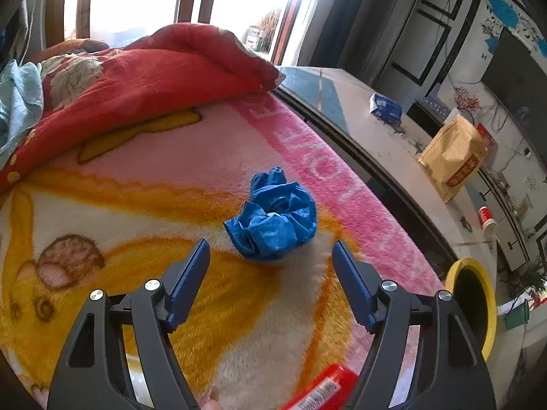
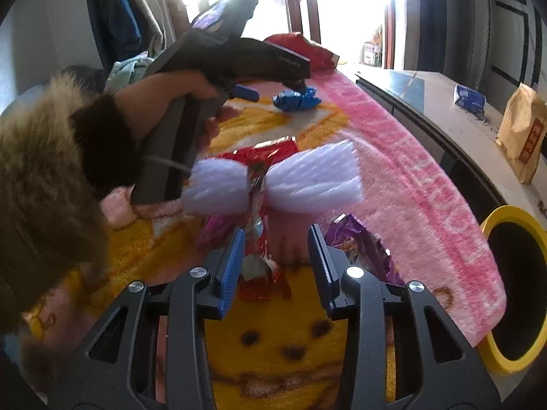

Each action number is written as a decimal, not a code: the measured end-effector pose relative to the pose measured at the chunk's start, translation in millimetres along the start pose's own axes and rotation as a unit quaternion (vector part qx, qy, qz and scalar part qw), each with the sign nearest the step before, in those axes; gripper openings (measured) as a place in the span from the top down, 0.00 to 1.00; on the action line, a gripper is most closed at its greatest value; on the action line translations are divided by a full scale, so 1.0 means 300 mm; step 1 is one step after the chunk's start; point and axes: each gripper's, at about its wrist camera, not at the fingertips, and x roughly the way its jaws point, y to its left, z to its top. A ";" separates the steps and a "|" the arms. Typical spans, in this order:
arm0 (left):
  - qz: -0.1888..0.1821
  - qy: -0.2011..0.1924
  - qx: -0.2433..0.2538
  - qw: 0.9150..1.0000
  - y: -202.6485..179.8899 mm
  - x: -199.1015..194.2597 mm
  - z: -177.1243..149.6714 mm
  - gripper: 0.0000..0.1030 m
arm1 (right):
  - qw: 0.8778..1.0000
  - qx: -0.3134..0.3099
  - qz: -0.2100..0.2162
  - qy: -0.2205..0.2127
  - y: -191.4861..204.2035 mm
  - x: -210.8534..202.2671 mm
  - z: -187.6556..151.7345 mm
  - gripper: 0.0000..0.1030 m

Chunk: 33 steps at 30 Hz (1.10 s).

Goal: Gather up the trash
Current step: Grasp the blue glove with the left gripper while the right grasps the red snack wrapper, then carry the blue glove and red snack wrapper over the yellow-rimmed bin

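Observation:
A crumpled blue wad [image 1: 273, 215] lies on the pink and yellow blanket [image 1: 102, 212]. My left gripper [image 1: 270, 244] stands open just short of it, one finger on each side and neither pad touching. The right wrist view shows that left gripper [image 2: 278, 91], held in a hand, over the blue wad [image 2: 295, 100]. My right gripper [image 2: 277, 230] is open around a red foil wrapper [image 2: 259, 266], which lies close against the left finger [image 2: 234, 256]. Beyond it is a white fluffy piece [image 2: 314, 177]. The yellow-rimmed bin [image 2: 512, 212] stands beside the bed.
A purple wrapper [image 2: 362, 242] and a pink one [image 2: 218, 229] flank my right gripper. A red packet [image 1: 321, 389] lies under my left gripper. A red quilt [image 1: 154, 68] is bunched at the back. The side counter [image 1: 376, 130] holds a brown paper bag [image 1: 451, 157] and a blue packet [image 1: 384, 106]. A furry sleeve [image 2: 44, 171] fills the left.

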 end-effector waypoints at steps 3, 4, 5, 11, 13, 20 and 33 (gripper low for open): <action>0.008 0.010 -0.005 1.000 0.005 0.040 0.010 0.40 | 1.000 0.003 0.007 0.010 -0.004 0.020 -0.006 0.75; 0.010 0.011 -0.007 1.000 0.007 0.047 0.013 0.41 | 1.000 0.003 0.008 0.012 -0.001 0.024 -0.008 0.75; 0.011 0.013 -0.012 1.000 0.011 0.057 0.015 0.44 | 1.000 0.003 0.010 0.015 -0.001 0.029 -0.010 0.77; 0.005 0.021 -0.016 1.000 0.022 0.081 0.015 0.69 | 0.999 0.009 0.017 0.027 -0.003 0.042 -0.020 0.88; 0.001 0.020 -0.015 1.000 0.021 0.076 0.011 0.75 | 0.999 0.011 0.017 0.026 -0.001 0.039 -0.022 0.90; -0.020 0.002 -0.021 1.000 0.024 0.011 -0.002 0.86 | 0.999 0.018 0.017 0.023 -0.019 0.026 -0.022 0.93; -0.053 -0.071 -0.026 0.996 0.024 -0.225 -0.047 0.87 | 1.000 0.020 0.023 0.001 -0.022 -0.040 -0.012 0.95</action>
